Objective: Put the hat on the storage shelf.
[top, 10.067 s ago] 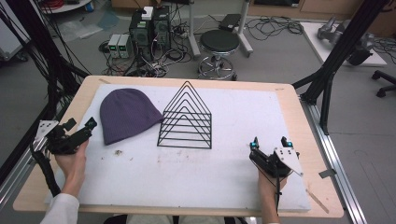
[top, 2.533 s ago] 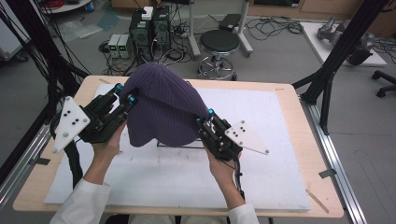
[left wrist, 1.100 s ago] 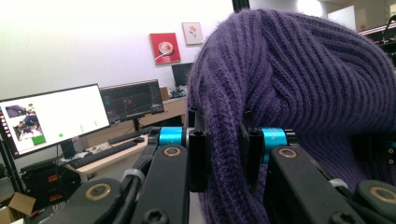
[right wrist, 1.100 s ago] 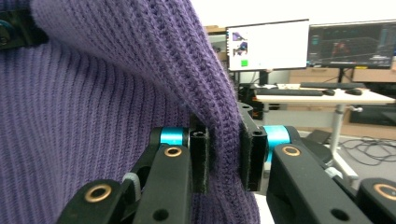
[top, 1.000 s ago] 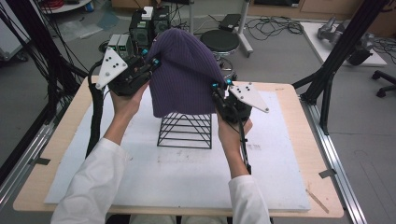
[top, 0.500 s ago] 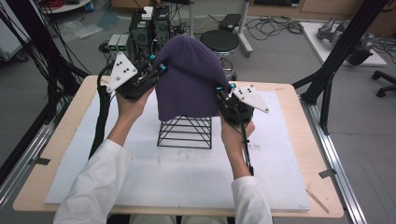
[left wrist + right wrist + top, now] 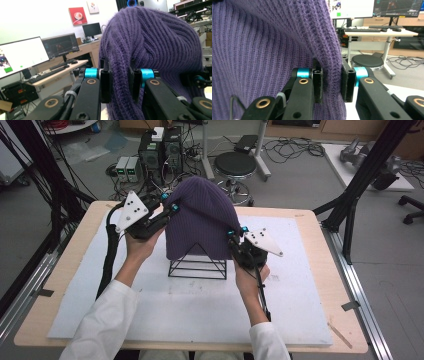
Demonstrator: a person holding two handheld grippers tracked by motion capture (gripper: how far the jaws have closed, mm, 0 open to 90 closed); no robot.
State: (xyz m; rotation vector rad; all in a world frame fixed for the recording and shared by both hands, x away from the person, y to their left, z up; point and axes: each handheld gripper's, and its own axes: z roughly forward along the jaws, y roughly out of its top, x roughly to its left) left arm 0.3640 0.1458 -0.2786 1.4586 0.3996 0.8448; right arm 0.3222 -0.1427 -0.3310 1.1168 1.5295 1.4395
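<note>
A purple knit beanie [image 7: 201, 215] hangs spread over the top of a black wire pyramid rack [image 7: 198, 264] standing on the white mat [image 7: 150, 305]. My left gripper [image 7: 169, 204] is shut on the beanie's left rim, and its black pads pinch the ribbed fabric [image 7: 120, 82] in the left gripper view. My right gripper [image 7: 235, 234] is shut on the right rim, the knit [image 7: 332, 75] squeezed between its pads. The hat's hem covers the rack's peak; the lower wires show below it. A thin wire of the rack [image 7: 233, 105] shows at the lower left of the right gripper view.
The mat lies on a wooden table [image 7: 320, 285]. Black frame posts [image 7: 350, 215] stand at the table's right and left edges. A stool [image 7: 235, 167], computers and cables sit on the floor behind the table. Desks with monitors [image 7: 60, 46] stand beyond.
Both grippers have come down with the beanie held between them. Its hem has sunk from above the rack's peak to over the upper part of the rack.
</note>
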